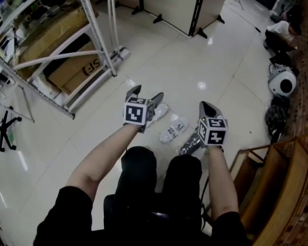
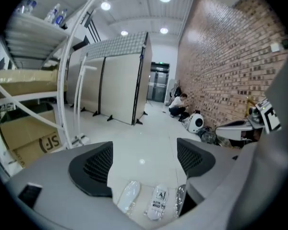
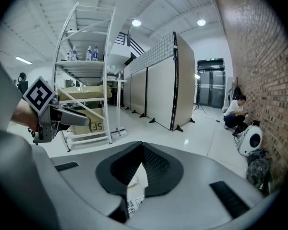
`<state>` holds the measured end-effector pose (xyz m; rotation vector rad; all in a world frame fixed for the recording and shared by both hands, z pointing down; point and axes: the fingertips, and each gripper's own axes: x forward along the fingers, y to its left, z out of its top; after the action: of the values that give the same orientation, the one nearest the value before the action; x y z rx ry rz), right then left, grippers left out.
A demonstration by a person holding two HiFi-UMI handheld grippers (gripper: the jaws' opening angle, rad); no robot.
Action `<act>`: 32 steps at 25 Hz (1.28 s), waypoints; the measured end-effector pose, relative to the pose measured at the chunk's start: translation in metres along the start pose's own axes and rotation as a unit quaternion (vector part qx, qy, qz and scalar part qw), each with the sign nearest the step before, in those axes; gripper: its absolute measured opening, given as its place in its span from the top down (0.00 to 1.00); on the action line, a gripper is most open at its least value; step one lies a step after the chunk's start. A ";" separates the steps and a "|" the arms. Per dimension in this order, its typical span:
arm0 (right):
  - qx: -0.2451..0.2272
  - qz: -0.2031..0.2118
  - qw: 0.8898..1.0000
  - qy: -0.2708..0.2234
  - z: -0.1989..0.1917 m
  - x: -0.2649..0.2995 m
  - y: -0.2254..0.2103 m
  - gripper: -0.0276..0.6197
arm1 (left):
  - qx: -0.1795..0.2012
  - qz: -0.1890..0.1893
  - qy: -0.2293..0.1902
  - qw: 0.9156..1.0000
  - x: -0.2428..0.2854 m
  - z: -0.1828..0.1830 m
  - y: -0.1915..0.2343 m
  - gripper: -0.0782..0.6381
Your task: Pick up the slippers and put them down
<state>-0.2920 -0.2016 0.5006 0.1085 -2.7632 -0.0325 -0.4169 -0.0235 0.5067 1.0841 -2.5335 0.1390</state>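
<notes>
Slippers (image 1: 174, 130) lie on the floor (image 1: 195, 60), long axes toward 1 o'clock, at 4 o'clock from the wide-open, empty left gripper (image 1: 147, 92) and 8 o'clock from the closed, empty right gripper (image 1: 205, 106).

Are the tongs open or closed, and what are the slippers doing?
Left tongs: open, nothing between them.
Right tongs: shut, empty.
White plastic-wrapped slipper with a printed label: lying flat on the pale tiled floor, untouched.
Plain white wrapped slipper: lying on the floor beside it.
Silvery-grey wrapped slipper: lying on the floor, other side.
</notes>
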 end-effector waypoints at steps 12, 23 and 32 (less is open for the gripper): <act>-0.009 -0.019 0.976 -0.217 0.061 -0.210 0.044 0.97 | 0.078 -0.051 -0.217 0.972 -0.205 0.057 -0.101 0.40; 0.003 -0.024 0.954 -0.299 0.040 -0.294 0.056 0.97 | 0.101 -0.040 -0.293 0.950 -0.273 0.056 -0.135 0.78; 0.026 -0.065 0.952 -0.298 0.007 -0.320 0.030 0.97 | 0.104 -0.068 -0.307 0.943 -0.271 0.049 -0.149 0.87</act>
<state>-0.0001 -0.1458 0.3777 0.3452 -3.3568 -0.0316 -0.1545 0.0438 0.3499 1.5846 -3.0210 0.0301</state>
